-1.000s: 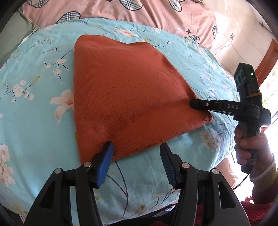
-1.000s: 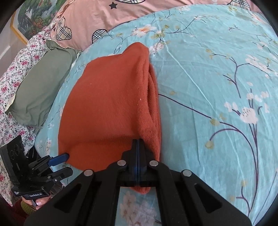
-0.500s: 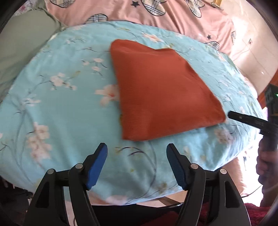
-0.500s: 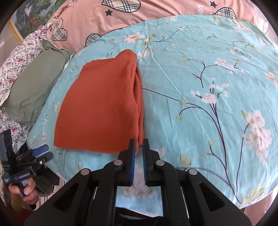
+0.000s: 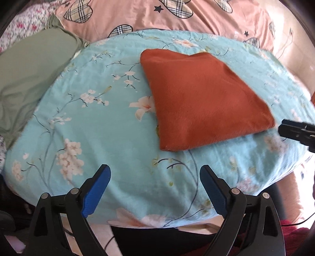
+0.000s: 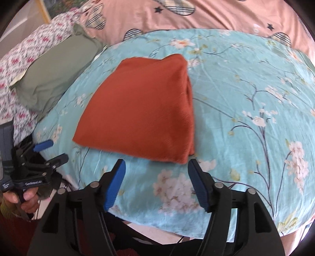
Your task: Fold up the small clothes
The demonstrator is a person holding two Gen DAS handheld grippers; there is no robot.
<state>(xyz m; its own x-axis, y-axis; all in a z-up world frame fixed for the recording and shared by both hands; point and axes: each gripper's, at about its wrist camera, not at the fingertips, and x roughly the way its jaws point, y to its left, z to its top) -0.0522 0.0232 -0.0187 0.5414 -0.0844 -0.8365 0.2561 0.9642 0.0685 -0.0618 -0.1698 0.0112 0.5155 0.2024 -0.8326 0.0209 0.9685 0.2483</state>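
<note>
A rust-orange knitted garment, soft and slightly fuzzy, is lying folded into a flat wedge on a turquoise cotton sheet printed with pale blossoms and dark twigs; its layered, rounded fold edge is showing thick along the side at 3 o'clock in the right wrist view. A smooth sage-green pillow is sitting toward 10 o'clock of the garment, and a pink cover with plaid hearts and small stars is stretching across at 12 o'clock. The left gripper, black plastic with ribbed blue pads, is hanging over bare sheet at 6 o'clock of the garment with its jaws spread wide and nothing between them; they have just been opening. The right gripper has also just been opening, its jaws now parted and empty just short of the garment's near hem. A second ago that gripper was clamped on the hem and the left one was straddling the near corner; both are now standing clear and the garment is looking smaller in each view. Its long axis is running from 6 toward 12 o'clock in the right wrist view, narrowing toward 12.
</note>
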